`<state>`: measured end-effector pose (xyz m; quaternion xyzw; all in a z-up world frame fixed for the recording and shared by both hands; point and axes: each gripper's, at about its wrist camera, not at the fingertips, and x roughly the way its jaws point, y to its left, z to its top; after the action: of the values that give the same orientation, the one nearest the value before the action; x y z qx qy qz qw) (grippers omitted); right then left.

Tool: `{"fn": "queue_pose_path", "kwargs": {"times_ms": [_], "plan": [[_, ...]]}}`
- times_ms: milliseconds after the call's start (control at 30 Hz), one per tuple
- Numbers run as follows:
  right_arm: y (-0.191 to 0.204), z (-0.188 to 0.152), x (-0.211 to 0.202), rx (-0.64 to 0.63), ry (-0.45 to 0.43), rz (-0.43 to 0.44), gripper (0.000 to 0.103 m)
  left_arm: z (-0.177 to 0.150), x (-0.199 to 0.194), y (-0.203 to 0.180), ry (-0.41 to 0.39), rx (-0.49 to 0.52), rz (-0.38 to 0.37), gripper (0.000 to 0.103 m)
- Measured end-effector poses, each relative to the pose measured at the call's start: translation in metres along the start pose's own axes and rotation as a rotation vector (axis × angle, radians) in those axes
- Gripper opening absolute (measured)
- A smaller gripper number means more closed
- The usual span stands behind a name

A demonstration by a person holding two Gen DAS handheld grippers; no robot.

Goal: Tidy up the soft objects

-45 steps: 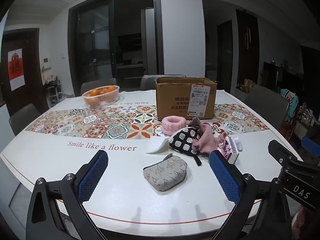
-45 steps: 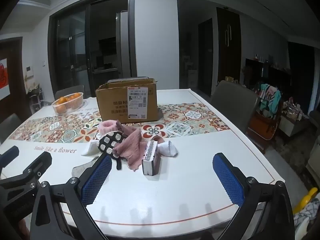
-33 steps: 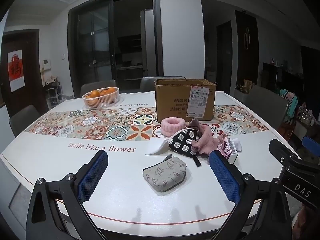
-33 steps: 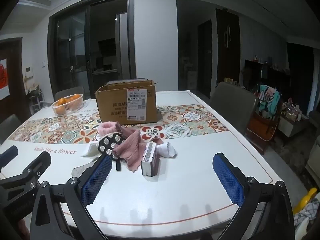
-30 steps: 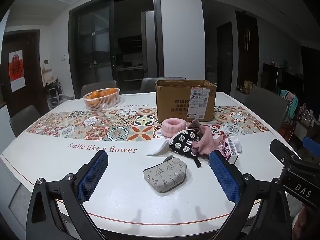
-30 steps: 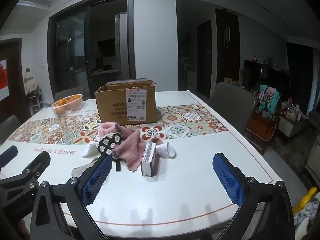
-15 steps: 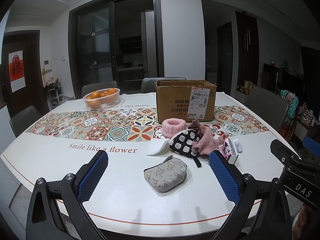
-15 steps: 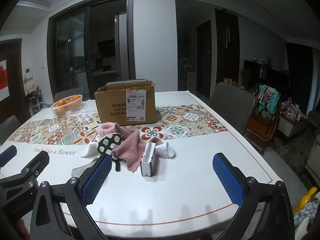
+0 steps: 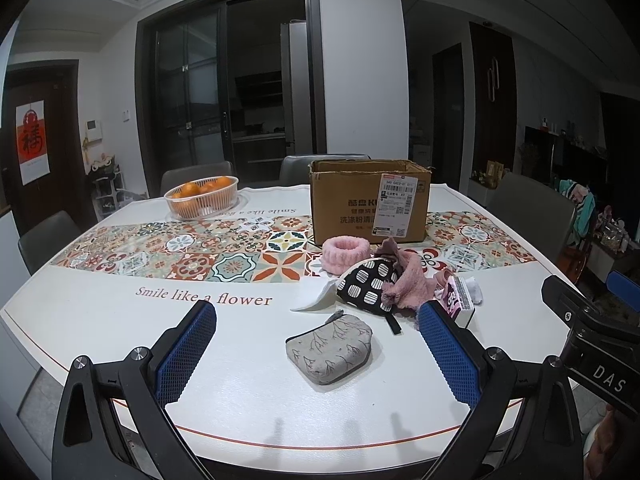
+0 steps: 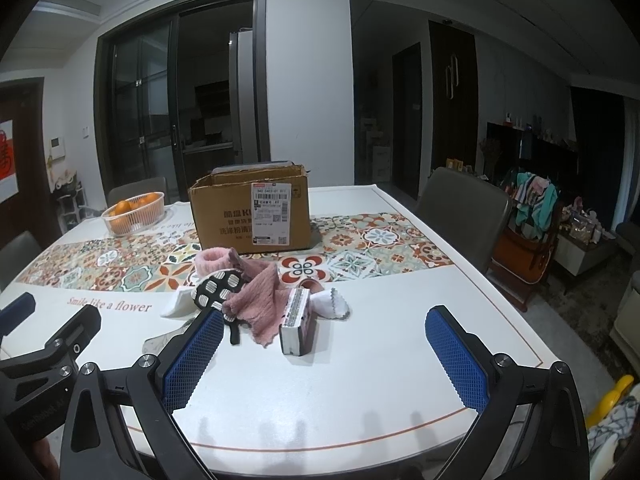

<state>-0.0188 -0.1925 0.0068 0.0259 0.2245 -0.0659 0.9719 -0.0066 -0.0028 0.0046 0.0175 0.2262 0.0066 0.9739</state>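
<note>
Grey pouch is lying just ahead, between the wide-open left claw fingers; the right claw, also gaping empty, is facing the cloth pile. Lowering squarely should pinch it cleanly for the box.

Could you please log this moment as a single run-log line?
left gripper: open, empty | right gripper: open, empty | grey pouch: on table, untouched | cardboard box: open | phase: pre-grasp

Tablecloth reads "Smile like a flower"; right gripper body reads "DAS"
</note>
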Motion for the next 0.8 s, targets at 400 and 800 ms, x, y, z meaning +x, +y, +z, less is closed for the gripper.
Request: {"fn": "queue_pose_path", "kwargs": {"times_ms": [400, 800], "plan": [[0.0005, -0.0005, -0.0002, -0.001, -0.002, -0.001, 0.103, -0.0015, -0.0003, -0.0010, 0.003, 0.001, -0.004, 0.103], [0.0006, -0.0012, -0.0004, 0.000, -0.004, 0.000, 0.103, -0.0021, -0.0012, -0.0018, 0.003, 0.002, -0.004, 0.103]]}}
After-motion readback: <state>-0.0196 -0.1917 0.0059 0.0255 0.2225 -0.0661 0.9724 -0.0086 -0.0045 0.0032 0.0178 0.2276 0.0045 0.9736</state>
